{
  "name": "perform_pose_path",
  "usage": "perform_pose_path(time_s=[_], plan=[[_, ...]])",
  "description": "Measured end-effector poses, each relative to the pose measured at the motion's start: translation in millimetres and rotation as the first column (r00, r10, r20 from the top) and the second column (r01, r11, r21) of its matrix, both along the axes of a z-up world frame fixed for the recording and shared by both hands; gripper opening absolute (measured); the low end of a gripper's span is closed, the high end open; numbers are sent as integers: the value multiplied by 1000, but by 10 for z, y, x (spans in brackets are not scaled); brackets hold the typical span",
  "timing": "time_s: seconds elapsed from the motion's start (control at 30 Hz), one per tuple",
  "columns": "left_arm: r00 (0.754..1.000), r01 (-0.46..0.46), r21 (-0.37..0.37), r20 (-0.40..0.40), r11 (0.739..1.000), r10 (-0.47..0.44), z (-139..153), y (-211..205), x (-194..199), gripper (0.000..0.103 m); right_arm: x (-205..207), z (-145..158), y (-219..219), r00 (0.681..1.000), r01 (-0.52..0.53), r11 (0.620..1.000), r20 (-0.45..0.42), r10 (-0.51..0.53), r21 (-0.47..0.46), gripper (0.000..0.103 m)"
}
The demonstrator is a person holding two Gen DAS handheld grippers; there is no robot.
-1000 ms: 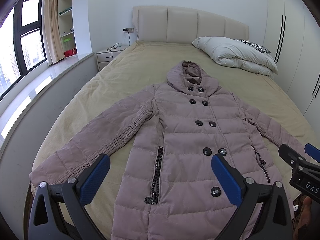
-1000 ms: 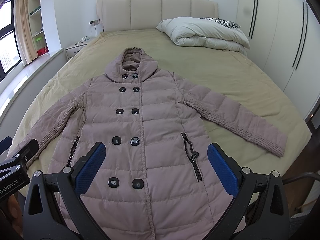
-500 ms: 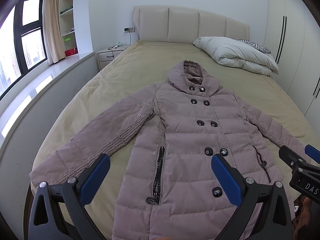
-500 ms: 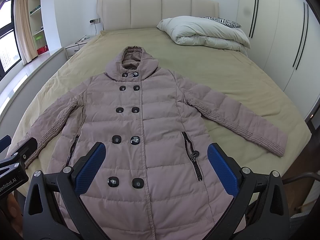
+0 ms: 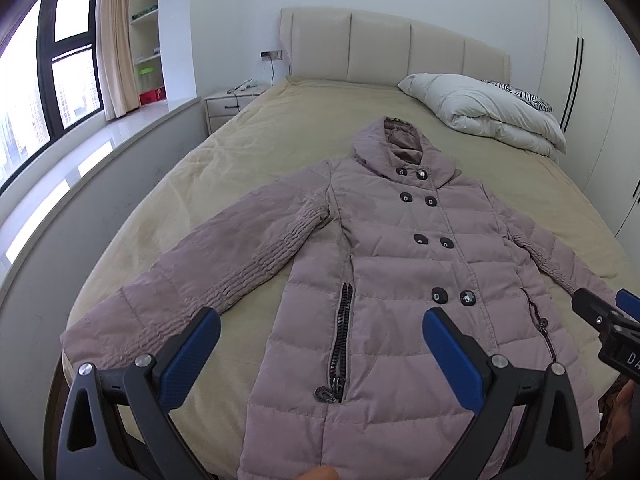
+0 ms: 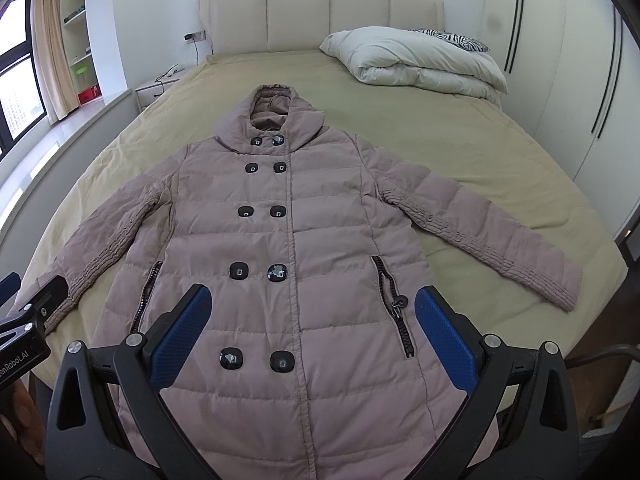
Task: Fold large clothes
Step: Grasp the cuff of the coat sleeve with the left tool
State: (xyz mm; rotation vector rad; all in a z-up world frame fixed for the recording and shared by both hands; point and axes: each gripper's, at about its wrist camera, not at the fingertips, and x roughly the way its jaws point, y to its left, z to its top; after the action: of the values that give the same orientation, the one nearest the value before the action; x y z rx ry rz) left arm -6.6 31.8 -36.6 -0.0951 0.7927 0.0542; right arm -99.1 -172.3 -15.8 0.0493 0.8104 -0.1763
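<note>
A mauve quilted hooded coat (image 5: 400, 272) lies flat, front up, on the bed with both sleeves spread out; it also shows in the right wrist view (image 6: 288, 248). Its left sleeve (image 5: 192, 280) reaches the bed's left edge, its right sleeve (image 6: 480, 236) angles toward the right edge. My left gripper (image 5: 320, 352) is open and empty above the coat's lower left. My right gripper (image 6: 312, 328) is open and empty above the coat's hem. Each gripper shows at the edge of the other's view.
The bed (image 6: 500, 140) has a beige sheet and a padded headboard. A white folded duvet (image 6: 420, 64) and a zebra pillow lie at the far right. A nightstand (image 5: 232, 104) and window ledge stand to the left, wardrobes (image 6: 580, 60) to the right.
Both views have shifted slightly; the coat sits a little lower and nearer in the frames. The coat has not moved and both grippers stay open.
</note>
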Motion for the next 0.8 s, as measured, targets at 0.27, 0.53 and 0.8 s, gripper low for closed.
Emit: perform_pose_path(time_s=[0.27, 0.53, 0.8], plan=[[965, -256, -423, -57, 869, 256, -536, 1328, -255, 103, 46, -201, 127, 990, -138, 965, -12, 144, 221, 103], [857, -448, -724, -181, 524, 482, -1029, 2306, -656, 102, 115, -343, 287, 982, -178, 925, -4, 191, 335, 103], [728, -523, -813, -269, 257, 631, -1563, 2429, -774, 87, 148, -438, 249, 983, -163, 923, -25, 183, 348, 103]])
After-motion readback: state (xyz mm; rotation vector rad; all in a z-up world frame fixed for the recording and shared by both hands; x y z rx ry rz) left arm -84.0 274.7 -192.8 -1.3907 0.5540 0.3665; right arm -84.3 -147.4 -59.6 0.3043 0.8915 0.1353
